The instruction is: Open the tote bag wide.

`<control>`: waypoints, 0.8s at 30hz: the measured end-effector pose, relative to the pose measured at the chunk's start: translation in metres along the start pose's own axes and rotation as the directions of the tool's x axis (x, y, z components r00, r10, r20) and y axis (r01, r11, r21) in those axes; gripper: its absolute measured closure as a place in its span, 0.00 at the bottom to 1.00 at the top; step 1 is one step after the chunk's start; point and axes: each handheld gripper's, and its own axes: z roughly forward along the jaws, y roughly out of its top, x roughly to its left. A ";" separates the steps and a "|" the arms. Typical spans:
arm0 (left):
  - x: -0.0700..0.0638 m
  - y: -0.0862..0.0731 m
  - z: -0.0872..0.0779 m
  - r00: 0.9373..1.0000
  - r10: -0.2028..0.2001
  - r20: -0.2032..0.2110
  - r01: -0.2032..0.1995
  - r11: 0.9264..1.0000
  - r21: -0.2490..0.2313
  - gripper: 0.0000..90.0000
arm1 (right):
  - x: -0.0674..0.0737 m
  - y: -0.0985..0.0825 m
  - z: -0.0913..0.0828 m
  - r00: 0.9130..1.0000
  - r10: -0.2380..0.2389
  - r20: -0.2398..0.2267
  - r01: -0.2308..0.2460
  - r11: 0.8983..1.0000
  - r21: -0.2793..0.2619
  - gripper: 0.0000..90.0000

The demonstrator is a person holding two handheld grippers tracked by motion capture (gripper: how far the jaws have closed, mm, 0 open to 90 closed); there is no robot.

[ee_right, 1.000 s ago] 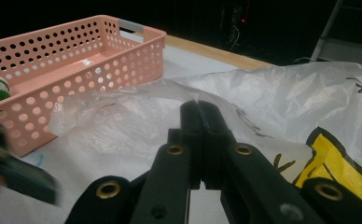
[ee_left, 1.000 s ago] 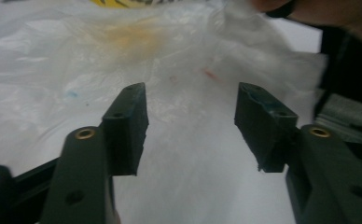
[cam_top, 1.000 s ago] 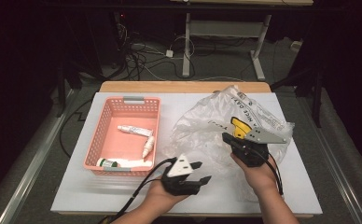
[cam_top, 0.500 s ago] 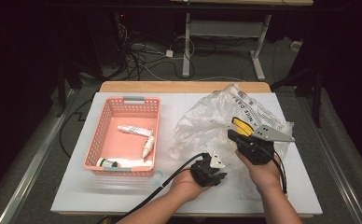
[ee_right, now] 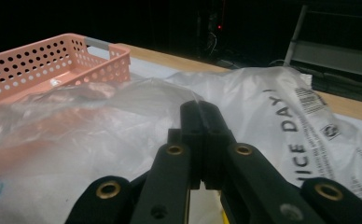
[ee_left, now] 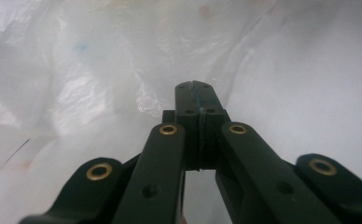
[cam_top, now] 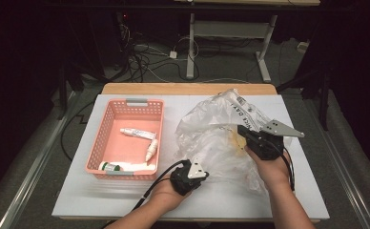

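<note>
While right gripper (cam_top: 242,130) is pinching the plastic bag (cam_top: 221,138), left gripper (cam_top: 198,164), fingers just closing, is now nipping its near edge.

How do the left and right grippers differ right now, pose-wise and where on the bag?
The left gripper sits at the near lower edge of the plastic bag, low by the table; the right gripper is farther back on the bag's right side, raised. The left's jaws have just been closing on the film; the right's jaws are pressed together, film pinched. Both are shut on the bag.

Dark room, cables (cam_top: 142,57) on floor, metal table frame (cam_top: 227,38) behind.
</note>
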 end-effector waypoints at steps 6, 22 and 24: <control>0.004 -0.005 0.001 1.000 -0.001 -0.019 0.001 1.000 0.008 0.99 | 0.005 0.018 -0.017 1.000 -0.017 0.005 0.017 0.996 -0.082 1.00; 0.010 -0.005 0.005 0.998 -0.050 -0.029 0.049 0.999 -0.010 0.98 | 0.028 0.034 -0.049 0.999 -0.054 -0.003 0.051 0.974 -0.222 1.00; 0.010 -0.001 0.008 0.999 -0.044 -0.021 0.044 0.999 -0.014 0.98 | 0.026 0.037 -0.057 0.999 -0.051 0.015 0.053 0.969 -0.242 1.00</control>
